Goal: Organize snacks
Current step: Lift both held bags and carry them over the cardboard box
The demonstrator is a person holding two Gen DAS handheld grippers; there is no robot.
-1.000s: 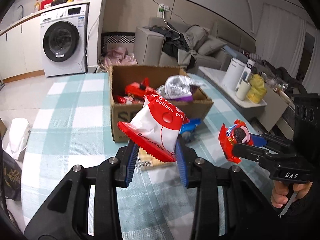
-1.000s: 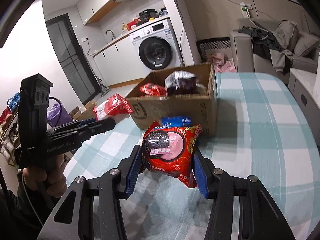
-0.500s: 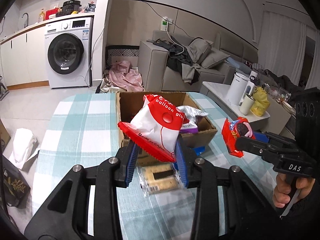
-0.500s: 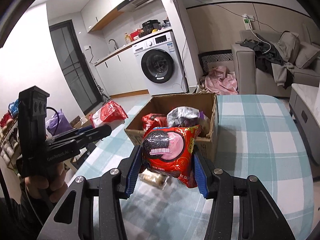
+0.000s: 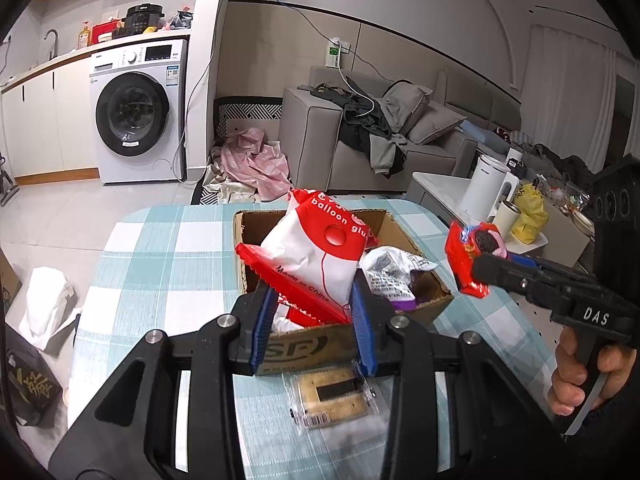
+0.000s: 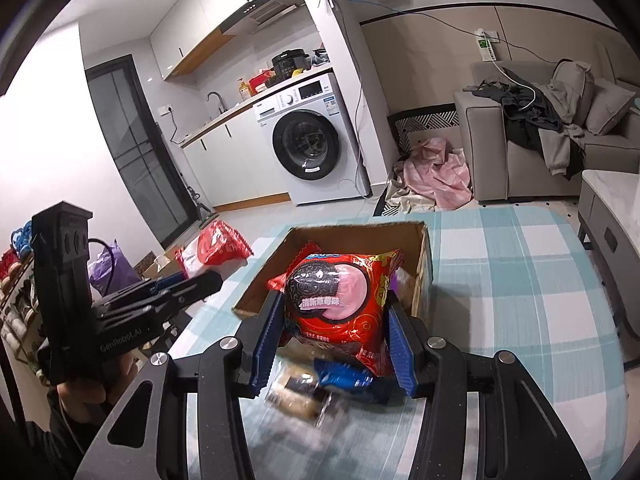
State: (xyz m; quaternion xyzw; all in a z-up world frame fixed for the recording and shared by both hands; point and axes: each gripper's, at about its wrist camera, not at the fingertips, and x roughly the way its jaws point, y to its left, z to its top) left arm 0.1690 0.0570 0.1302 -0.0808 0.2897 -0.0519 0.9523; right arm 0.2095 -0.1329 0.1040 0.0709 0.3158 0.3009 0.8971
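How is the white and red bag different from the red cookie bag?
The white and red bag is mostly white with a red band and the words "balloon glu"; the red cookie bag is red all over, with a dark sandwich cookie and pink cream pictured. The left tongs pinch the white and red bag; the right tongs pinch the red cookie bag. Both are puffy sealed packets held up near the cardboard box.

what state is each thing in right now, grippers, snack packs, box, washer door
left gripper: shut on the white and red balloon gum bag, held above the box
right gripper: shut on the red cookie pack
brown cardboard box: open-topped, snacks inside
clear-wrapped cracker pack: flat on the checked tablecloth, outside the box
blue snack pack: lying on the table
white washing machine: door closed
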